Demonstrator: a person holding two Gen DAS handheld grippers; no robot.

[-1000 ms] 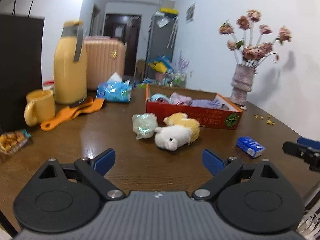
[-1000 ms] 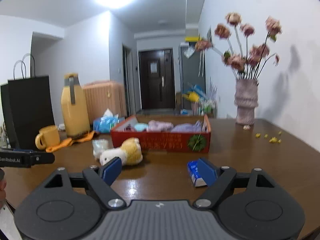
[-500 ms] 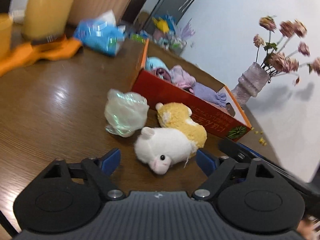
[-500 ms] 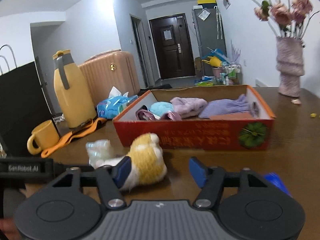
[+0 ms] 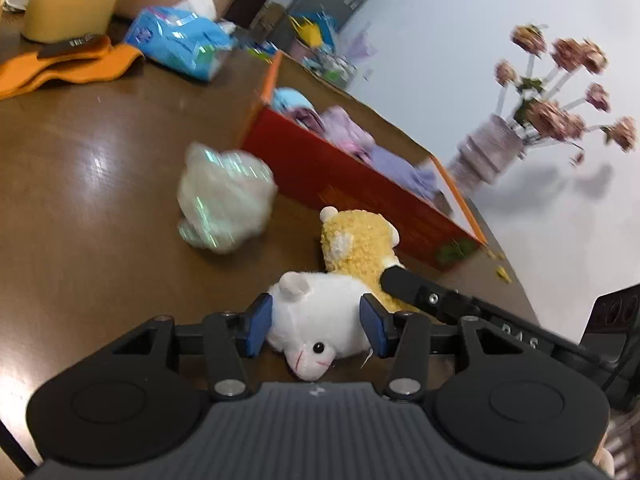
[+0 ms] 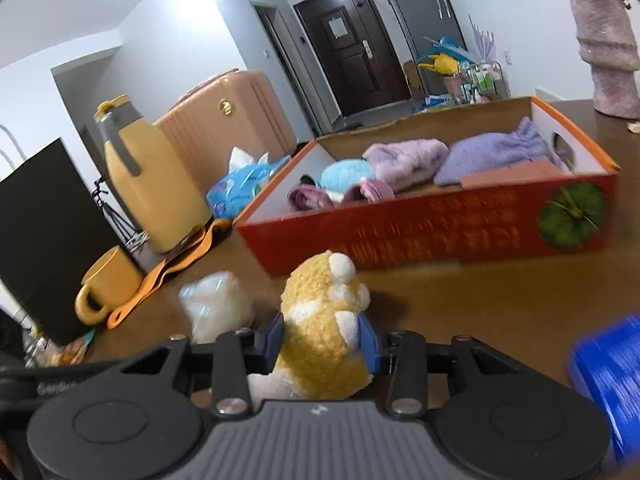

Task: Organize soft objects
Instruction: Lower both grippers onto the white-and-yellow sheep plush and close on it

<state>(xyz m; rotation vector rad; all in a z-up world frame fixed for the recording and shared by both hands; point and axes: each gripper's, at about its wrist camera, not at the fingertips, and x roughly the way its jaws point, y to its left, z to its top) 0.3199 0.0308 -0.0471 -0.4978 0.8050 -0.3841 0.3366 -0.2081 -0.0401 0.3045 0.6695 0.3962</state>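
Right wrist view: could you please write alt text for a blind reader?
The right gripper is closed on a yellow plush toy on a brown table. Behind it stands a red box holding soft purple and blue items.

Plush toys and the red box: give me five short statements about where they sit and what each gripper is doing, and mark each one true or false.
1. The right gripper has its fingers on both sides of the yellow plush. True.
2. The white plush lies inside the red box. False: it is on the table, between the left gripper's fingers.
3. The red box already holds folded soft items. True.
4. The crinkly plastic bundle is gripped. False: it lies free on the table.
5. The yellow mug stands inside the box. False: it stands on the table.
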